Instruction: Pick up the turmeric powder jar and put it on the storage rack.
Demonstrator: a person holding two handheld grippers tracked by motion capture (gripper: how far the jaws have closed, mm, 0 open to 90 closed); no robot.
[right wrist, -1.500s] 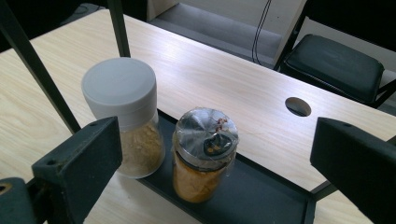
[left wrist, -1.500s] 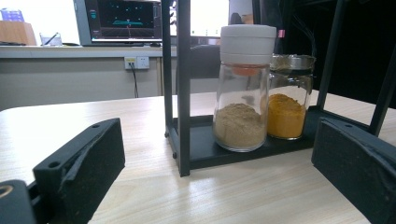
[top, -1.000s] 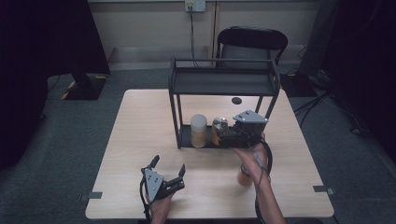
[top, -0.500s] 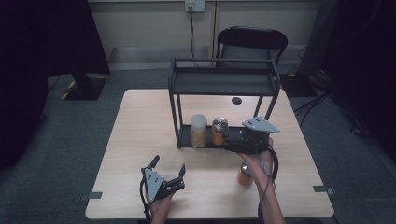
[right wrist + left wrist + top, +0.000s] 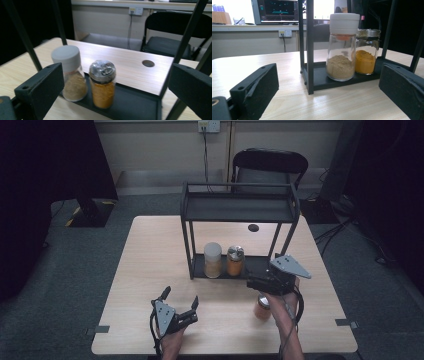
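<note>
Lower left of the high view: left gripper point(image 5: 180, 302), jaws spread wide, holding nothing, resting on the pale wooden table point(image 5: 150, 260). Centre: black metal two-tier rack point(image 5: 240, 207); on its lower shelf stand a white-capped glass jar of tan powder point(image 5: 212, 260) and, just beside it, a silver-lidded glass jar of orange powder point(image 5: 235, 261). Lower right: right gripper point(image 5: 257, 284), jaws wide apart and empty, held just right of the orange jar; a third orange-filled jar point(image 5: 261, 307) stands on the table below it.

Your two grippers are black; the right gripper point(image 5: 260, 285) carries a grey three-cornered plate, the left gripper point(image 5: 180, 302) has square-faced jaws with small screw holes, both trail black cables
</note>
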